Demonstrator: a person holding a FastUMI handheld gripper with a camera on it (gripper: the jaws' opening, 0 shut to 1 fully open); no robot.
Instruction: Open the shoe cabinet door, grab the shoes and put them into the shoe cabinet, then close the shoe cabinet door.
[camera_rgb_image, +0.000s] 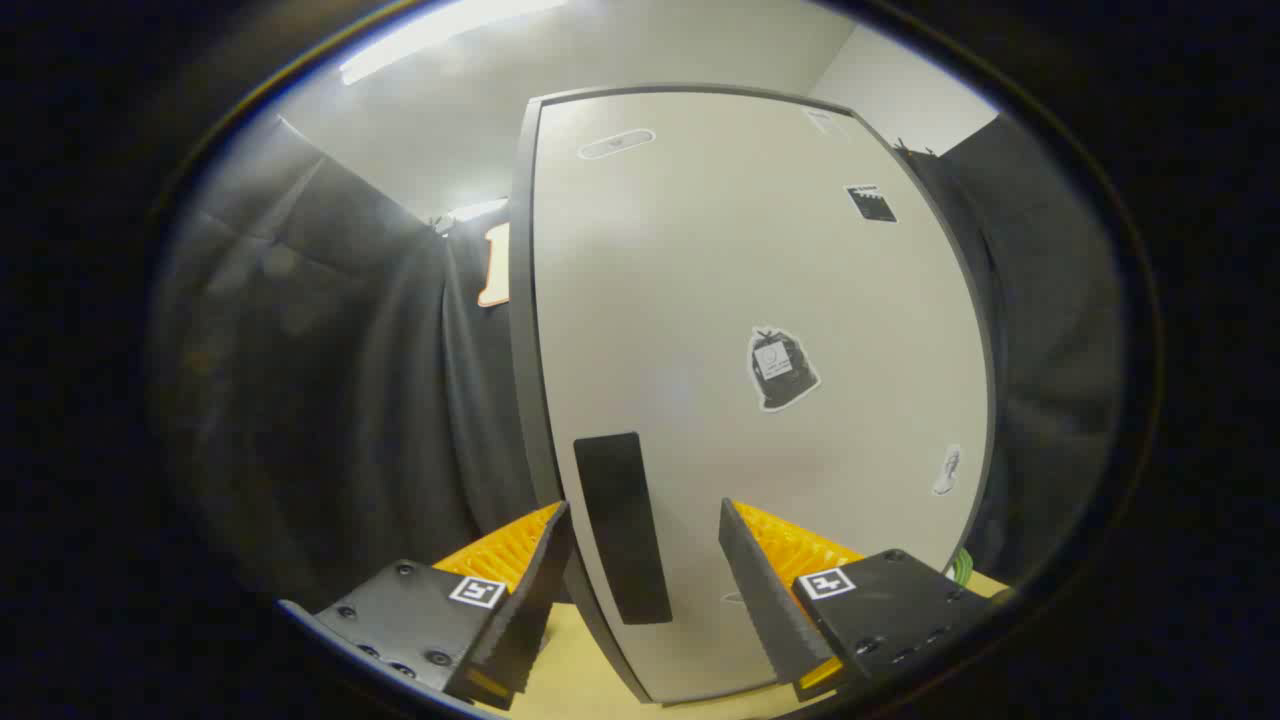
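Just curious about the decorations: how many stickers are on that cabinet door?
5 on the cabinet door: an oval sticker top left, a faint one top right, a dark one below it, a bag-shaped one mid-door, a small one lower right. The gripper, open, may hide others.

A ceiling strip light (450, 35) glares overhead, the pale cabinet door (740, 300) is evenly lit, dark curtains (330, 380) blur softly, and fisheye bending curves the edges.

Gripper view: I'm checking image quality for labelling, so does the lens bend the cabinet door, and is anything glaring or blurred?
Gripper view: fisheye bows the cabinet door edges outward; ceiling light glares; left curtain hazy; open gripper straddling the dark handle looks sharp.
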